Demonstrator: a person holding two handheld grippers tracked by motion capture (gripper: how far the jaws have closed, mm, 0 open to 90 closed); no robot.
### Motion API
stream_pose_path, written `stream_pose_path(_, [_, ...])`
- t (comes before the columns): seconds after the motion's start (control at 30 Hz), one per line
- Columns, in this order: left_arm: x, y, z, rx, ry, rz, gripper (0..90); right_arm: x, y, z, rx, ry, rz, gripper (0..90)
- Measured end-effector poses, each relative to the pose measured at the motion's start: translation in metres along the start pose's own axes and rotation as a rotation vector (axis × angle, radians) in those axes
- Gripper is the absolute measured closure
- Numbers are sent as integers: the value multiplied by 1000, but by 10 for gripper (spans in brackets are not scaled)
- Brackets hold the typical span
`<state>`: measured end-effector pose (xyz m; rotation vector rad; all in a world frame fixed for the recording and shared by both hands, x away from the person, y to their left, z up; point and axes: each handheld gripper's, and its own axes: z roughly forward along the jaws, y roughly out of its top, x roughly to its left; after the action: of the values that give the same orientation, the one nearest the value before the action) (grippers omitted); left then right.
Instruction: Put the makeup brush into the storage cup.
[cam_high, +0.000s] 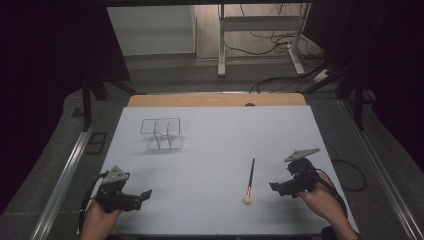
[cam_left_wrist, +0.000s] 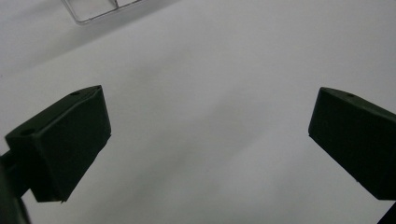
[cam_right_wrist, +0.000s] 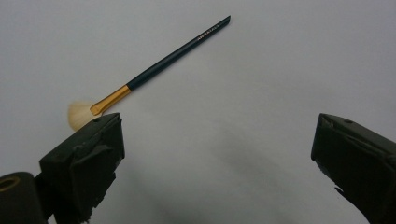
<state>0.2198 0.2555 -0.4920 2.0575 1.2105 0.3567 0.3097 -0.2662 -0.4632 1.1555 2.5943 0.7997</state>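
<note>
At the near left corner of the white table we see the left gripper, held in the person's left hand. In the left gripper view its jaws stand wide apart with bare table surface between them; they hold nothing.

Further back and slightly to the right stands a clear acrylic organizer with divided compartments. It is upright, well apart from both grippers, and its corner shows at the top edge of the left gripper view.

Right of centre lies the makeup brush, flat on the table. Its pale bristle head points toward the person, its dark handle away. In the right gripper view the brush runs diagonally, with a gold ferrule between bristles and handle.

The right gripper, held in the right hand, sits just beside the bristle end. Its jaws are wide open and grip nothing; the brush lies outside them, close to one jaw, not touching.
</note>
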Motion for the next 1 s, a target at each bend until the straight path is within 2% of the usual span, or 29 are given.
stream_pose_path(0.37, [0,0,0,3,0,-1,0,-1,6,7,43,-9,13,32])
stream_pose_path(1.0, [0,0,0,4,2,-3,0,8,22,19,65,-16,17,25])
